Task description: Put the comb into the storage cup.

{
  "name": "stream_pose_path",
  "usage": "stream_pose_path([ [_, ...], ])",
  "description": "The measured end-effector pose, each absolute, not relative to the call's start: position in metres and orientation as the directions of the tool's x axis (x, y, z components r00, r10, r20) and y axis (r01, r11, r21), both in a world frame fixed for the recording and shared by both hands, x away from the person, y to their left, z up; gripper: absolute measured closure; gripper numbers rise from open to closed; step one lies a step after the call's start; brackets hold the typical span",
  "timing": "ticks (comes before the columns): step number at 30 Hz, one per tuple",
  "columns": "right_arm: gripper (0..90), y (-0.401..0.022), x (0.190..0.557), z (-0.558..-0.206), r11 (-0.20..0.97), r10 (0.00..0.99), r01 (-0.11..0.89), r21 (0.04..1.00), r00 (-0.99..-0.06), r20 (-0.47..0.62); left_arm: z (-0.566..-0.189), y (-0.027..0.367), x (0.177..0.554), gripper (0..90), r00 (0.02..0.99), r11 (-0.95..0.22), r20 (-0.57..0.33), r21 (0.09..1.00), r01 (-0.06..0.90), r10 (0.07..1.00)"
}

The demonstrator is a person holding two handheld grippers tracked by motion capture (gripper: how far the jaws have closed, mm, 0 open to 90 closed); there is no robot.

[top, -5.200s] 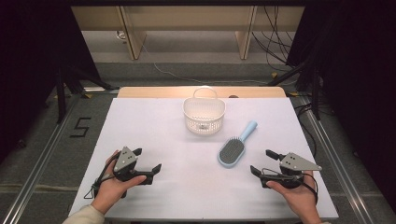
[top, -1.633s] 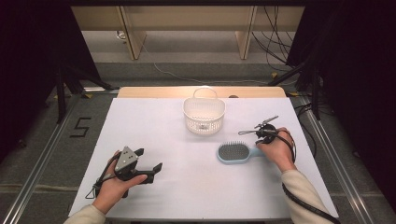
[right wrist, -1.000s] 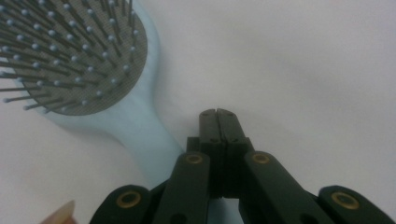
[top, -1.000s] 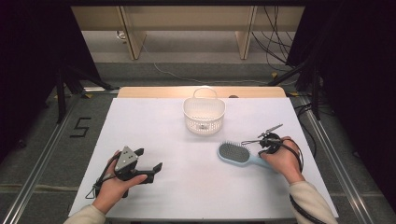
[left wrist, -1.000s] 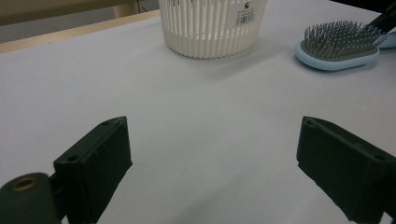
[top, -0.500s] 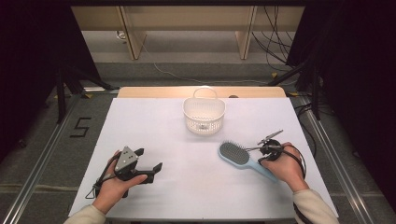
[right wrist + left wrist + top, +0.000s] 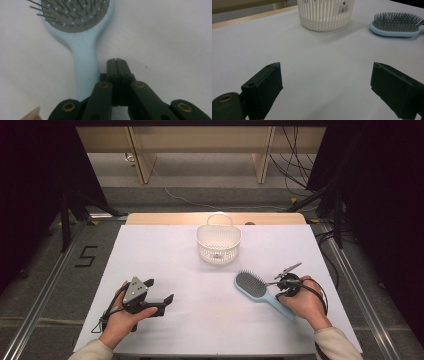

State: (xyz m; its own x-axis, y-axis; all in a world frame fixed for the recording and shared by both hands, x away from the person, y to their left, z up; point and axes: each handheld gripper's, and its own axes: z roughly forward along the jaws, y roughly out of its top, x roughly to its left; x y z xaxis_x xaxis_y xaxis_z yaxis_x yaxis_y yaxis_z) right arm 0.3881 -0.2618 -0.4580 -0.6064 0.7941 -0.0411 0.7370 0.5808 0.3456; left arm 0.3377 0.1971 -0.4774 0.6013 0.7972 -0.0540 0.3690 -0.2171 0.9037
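While brush [image 7: 257, 290] lies flat on tabletop [image 7: 200, 320], bristles up, head toward 10 o'clock, right hand-held gripper [image 7: 116, 61] sits just beside handle, jaws pressed together, empty, not around it. Basket [image 7: 218, 241] at 11 o'clock from brush, apart. Left hand-held gripper [image 7: 162, 300] at 9 o'clock, well apart, jaws spread, nothing between. Risk: closed jaws shove handle instead of pinching; brush spins or skids toward tabletop edge. Cause: jaws not opened before approach, slick plastic handle.
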Motion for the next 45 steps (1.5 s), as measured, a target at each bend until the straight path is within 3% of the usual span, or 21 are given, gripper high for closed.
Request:
stream_pose_path([
  [45, 90.0, -0.250, 0.373, -0.458, 0.602, 0.774, 0.731, 0.320, -0.634, -0.008, -0.477, 0.197, 0.337, 10.0, 0.601, -0.215, -0.056, 0.904, 0.369, 0.797],
])
